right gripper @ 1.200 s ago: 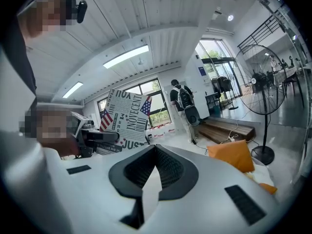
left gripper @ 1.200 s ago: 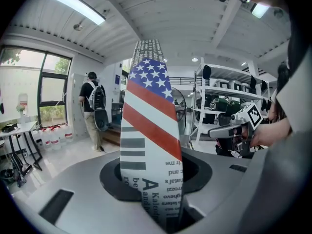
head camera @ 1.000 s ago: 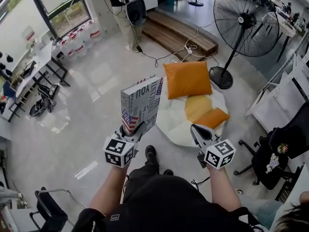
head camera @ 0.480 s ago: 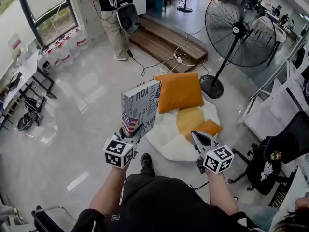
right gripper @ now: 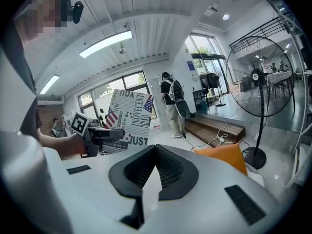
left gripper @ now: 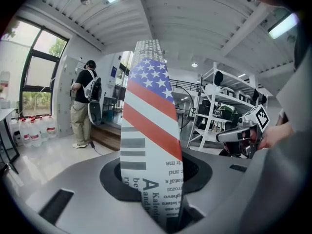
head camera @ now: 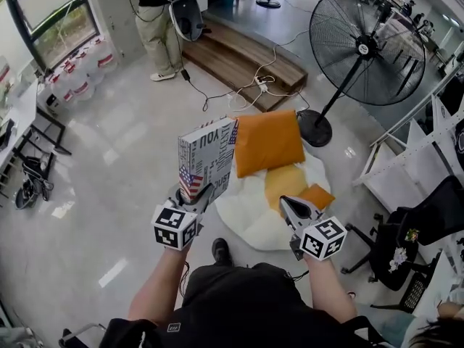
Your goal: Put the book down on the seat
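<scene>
A book (head camera: 206, 154) with a white newsprint cover and a stars-and-stripes flag stands upright in my left gripper (head camera: 197, 194), which is shut on its lower edge. In the left gripper view the book (left gripper: 148, 130) rises straight out from between the jaws. The seat (head camera: 250, 212) is a low white round cushion on the floor with an orange pillow (head camera: 268, 142) and two smaller orange-yellow pads on it. It lies just beyond both grippers. My right gripper (head camera: 288, 207) hangs over the seat's near right edge, shut and holding nothing.
A big black pedestal fan (head camera: 362, 46) stands behind the seat on the right, its cable running to a wooden step (head camera: 239, 53). A person (head camera: 148, 20) stands at the back left. A black office chair (head camera: 428, 223) and white racks are on the right.
Both grippers and the view have moved forward towards the seat, which now lies closer beneath them. The book stays upright in the left gripper.
</scene>
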The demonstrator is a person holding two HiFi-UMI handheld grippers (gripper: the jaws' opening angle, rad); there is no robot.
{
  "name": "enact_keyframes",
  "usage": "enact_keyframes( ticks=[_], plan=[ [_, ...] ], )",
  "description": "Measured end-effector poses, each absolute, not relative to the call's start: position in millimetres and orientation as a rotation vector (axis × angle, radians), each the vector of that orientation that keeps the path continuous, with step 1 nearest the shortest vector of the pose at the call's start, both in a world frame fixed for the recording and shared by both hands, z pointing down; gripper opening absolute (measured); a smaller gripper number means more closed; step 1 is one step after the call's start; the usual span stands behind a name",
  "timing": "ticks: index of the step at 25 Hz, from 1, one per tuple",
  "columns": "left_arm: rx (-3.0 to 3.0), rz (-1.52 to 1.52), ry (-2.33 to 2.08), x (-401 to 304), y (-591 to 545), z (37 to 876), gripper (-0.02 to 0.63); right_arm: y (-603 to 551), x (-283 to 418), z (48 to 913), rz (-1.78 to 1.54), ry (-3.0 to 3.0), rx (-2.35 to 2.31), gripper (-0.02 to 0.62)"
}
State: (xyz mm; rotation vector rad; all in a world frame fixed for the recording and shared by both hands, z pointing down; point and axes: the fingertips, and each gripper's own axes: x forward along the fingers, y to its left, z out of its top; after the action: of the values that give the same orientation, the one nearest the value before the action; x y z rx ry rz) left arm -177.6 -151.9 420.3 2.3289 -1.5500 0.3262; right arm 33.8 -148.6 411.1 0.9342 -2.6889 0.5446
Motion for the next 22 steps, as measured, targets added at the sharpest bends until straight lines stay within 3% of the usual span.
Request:
enact_keyframes(
  ticks=[9, 16, 22],
  plan=[
    [2.278, 0.329, -1.546, -193, -187, 432, 0.158, -185, 16, 417, 0.564, -2.688, 0.914, 0.015],
    [2.266, 0.396, -1.534, -128, -215, 427, 0.158, -218, 72, 421, 0.631, -2.714, 0.901, 0.015],
    [2.257, 0.445, -1.491, -121, -215, 430, 0.158, -217, 62, 432, 0.694, -2.725, 0.867, 0.015]
  ],
)
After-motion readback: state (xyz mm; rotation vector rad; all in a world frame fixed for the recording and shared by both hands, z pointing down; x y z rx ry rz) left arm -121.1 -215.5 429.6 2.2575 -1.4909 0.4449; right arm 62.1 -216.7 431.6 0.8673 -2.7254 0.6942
